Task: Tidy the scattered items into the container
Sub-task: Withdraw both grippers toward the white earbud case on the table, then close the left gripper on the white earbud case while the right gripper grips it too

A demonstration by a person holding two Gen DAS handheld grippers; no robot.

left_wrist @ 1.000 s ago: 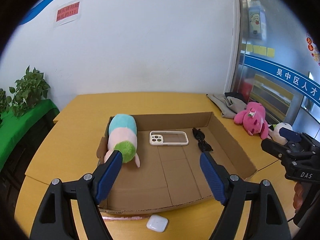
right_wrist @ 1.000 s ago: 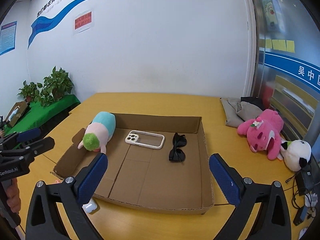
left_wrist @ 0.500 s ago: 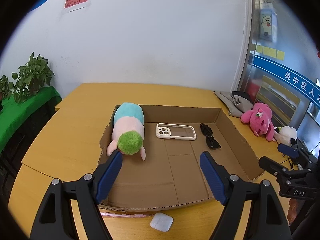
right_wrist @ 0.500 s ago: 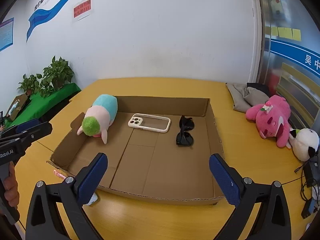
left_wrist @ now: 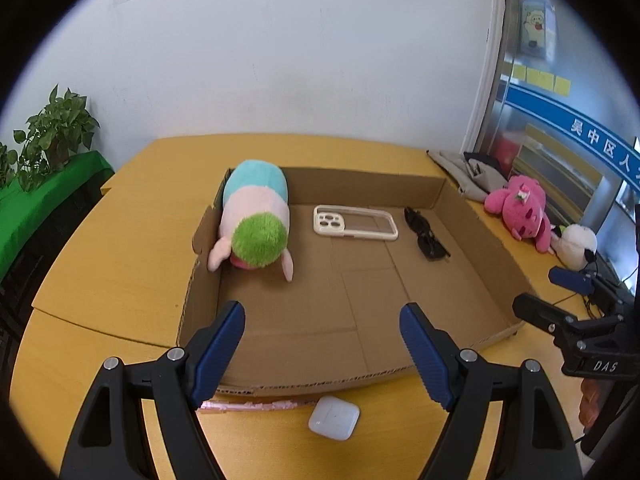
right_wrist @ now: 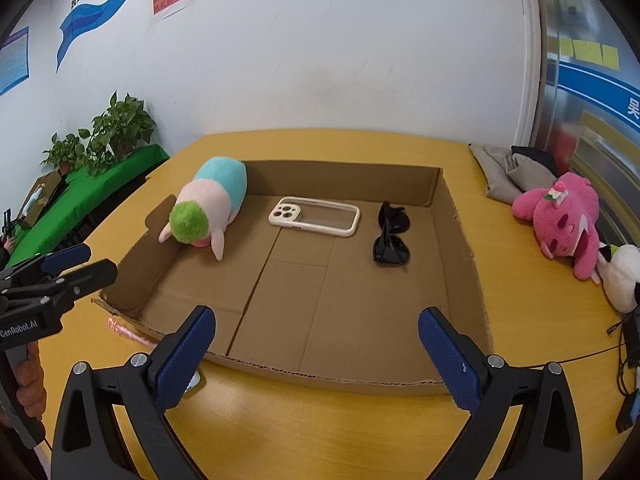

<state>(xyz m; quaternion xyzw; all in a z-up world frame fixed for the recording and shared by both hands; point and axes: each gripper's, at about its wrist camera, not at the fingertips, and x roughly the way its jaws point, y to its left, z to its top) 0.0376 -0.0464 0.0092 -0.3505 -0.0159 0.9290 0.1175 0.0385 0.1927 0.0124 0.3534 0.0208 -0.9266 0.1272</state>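
Both the left gripper [left_wrist: 322, 322] and the right gripper [right_wrist: 316, 330], jaws apart and empty, have sunk closer to the cardboard box [left_wrist: 472, 354] over the last second, likely bringing the white earbud case [left_wrist: 334, 423], on the table just outside its near wall, within the left one's reach.

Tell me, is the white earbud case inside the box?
No, the earbud case lies on the table just outside the box's near wall.
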